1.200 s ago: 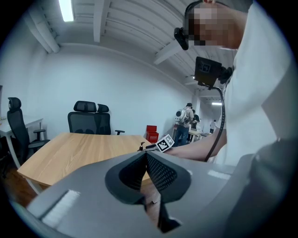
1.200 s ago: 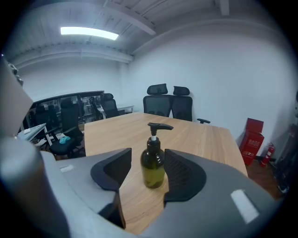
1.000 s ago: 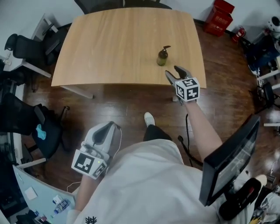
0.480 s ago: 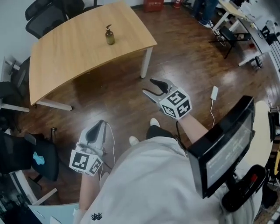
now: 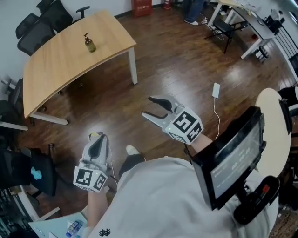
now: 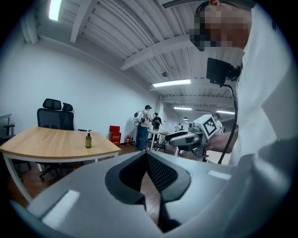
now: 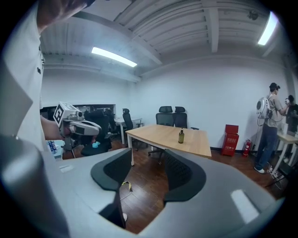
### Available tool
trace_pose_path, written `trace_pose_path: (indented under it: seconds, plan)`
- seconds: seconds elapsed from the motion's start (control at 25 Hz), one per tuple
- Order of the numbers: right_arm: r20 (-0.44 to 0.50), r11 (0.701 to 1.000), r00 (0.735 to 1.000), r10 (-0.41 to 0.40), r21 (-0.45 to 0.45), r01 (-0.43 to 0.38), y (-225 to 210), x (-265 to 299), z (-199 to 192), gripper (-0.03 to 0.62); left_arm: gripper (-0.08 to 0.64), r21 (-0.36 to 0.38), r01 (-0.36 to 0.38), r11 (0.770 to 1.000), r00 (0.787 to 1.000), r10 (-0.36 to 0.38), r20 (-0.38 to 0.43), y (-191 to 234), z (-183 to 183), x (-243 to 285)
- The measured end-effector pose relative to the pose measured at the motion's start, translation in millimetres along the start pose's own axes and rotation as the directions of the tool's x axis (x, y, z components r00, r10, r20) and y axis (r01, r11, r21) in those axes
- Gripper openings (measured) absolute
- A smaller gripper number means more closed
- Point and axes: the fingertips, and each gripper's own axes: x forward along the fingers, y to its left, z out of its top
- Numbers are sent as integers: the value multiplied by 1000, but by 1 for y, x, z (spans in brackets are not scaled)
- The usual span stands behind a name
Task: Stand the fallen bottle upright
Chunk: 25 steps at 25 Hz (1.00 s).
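Note:
A small olive-green pump bottle (image 5: 88,43) stands upright on the light wooden table (image 5: 56,69), far off at the upper left of the head view. It also shows upright in the left gripper view (image 6: 88,140) and in the right gripper view (image 7: 181,136). Both grippers hang over the dark wood floor, well away from the table. My right gripper (image 5: 148,107) is open and empty. Low by my body, my left gripper (image 5: 96,137) has its jaws together and holds nothing.
Black office chairs (image 5: 43,25) stand behind the table, and a red box (image 5: 141,6) sits by the far wall. A white adapter with a cable (image 5: 215,89) lies on the floor. A monitor (image 5: 233,155) is at my right. People (image 6: 145,124) stand at distant desks.
The view has pulled back and swung away from the table, so the bottle now sits far at the upper left. My right gripper has drawn away from the bottle and is over the floor.

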Motion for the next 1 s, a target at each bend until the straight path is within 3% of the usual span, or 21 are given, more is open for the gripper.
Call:
trace_pose_path:
  seconds: [0.28,0.48,0.76,1.0]
  plan:
    - [-1,1000,1000,18,12,-18,32,-77,-28,214,-2,-32,33,999,999,-34,-35,-88,-24,-7]
    - [2,1000,1000,-6,14,6,40,-118,-42,196,-2,-4,59,998,997,-59,-58,-131,-30,-10]
    - [10,1000,1000,-12,1,12,46,-136,-47,185,-2,10,69,998,996,-69,-60,-154,-31,-14]
    - [4,1000,1000,-27,11,27,40,-127,-49,176,-2,3,75,997,996,-75,-55,-141,-34,-9]
